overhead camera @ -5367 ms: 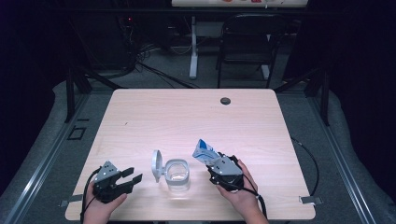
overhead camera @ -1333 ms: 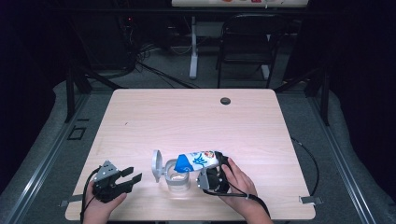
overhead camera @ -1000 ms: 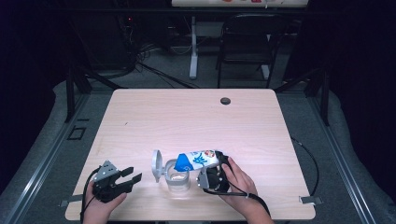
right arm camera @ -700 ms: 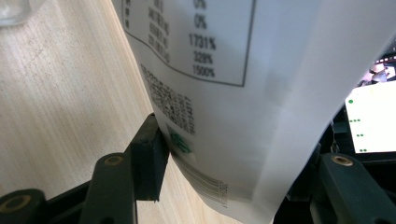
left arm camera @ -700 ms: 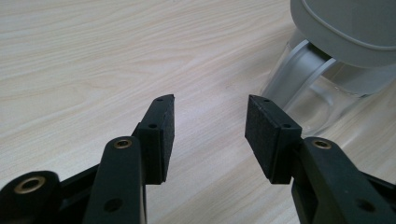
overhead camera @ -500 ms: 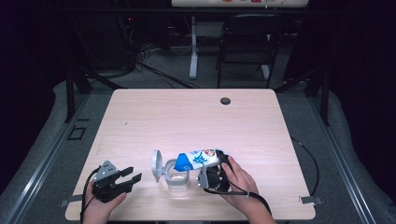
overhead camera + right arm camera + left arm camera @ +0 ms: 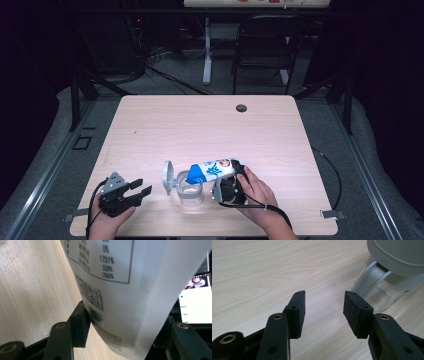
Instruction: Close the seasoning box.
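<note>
A white and blue pouch (image 7: 212,170) lies tipped on its side over a clear jar (image 7: 190,192), its blue end at the jar's mouth. My right gripper (image 7: 235,176) is shut on the pouch's other end. In the right gripper view the pouch (image 7: 130,287), with printed text and a barcode, is pinched between both jaws. The jar's grey hinged lid (image 7: 167,177) stands open on its left side. My left gripper (image 7: 140,191) rests open on the table, left of the jar. In the left gripper view the pads (image 7: 298,311) have nothing between them, and the jar (image 7: 384,287) stands just beyond.
The wooden table (image 7: 200,130) has a dark round grommet (image 7: 241,108) near its far edge. A chair (image 7: 262,45) and a stand stand behind the table. Cables trail from both grippers over the table's near edge.
Several seconds ago the pouch stood to the right of the jar in my right gripper; it now lies tipped over the jar's mouth. Over the last second nothing has moved.
</note>
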A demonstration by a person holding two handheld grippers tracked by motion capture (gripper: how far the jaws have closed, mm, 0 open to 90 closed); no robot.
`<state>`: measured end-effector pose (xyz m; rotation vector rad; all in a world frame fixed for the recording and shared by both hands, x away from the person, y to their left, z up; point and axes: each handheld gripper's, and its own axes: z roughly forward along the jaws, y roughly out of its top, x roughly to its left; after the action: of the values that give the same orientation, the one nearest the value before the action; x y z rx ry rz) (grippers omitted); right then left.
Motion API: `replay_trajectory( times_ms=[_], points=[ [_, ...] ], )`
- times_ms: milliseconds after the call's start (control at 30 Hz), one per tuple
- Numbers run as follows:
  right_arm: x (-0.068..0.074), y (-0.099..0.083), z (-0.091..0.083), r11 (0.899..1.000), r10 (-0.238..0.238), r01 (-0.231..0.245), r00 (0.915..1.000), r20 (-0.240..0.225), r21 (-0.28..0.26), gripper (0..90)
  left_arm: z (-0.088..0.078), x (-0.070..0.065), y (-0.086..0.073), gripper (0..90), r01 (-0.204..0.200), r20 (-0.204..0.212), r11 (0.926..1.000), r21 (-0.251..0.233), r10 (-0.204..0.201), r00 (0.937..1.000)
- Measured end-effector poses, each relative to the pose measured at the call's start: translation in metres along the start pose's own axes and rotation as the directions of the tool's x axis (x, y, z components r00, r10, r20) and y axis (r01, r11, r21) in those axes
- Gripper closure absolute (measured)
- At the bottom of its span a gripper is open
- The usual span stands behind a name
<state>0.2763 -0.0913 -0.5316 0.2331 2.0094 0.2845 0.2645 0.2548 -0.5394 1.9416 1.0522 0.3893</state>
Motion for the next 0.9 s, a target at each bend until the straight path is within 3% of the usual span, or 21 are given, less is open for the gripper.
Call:
replay_trajectory(
  times_ms=[767,900],
  points=[
    [-0.0041,0.0021,-0.0009,0.996,-0.084,0.085,0.9960,0.029,0.000,44.7,0.0003,0.0003,-0.0003,52.8,-0.001,0.002,1.0000,0.002,0.001,1.0000],
    [-0.0062,0.0039,-0.0030,0.993,-0.119,0.118,0.9923,0.037,0.024,44.8,0.0005,0.0002,-0.0003,52.8,-0.002,0.002,1.0000,0.002,0.002,1.0000]
  ],
)
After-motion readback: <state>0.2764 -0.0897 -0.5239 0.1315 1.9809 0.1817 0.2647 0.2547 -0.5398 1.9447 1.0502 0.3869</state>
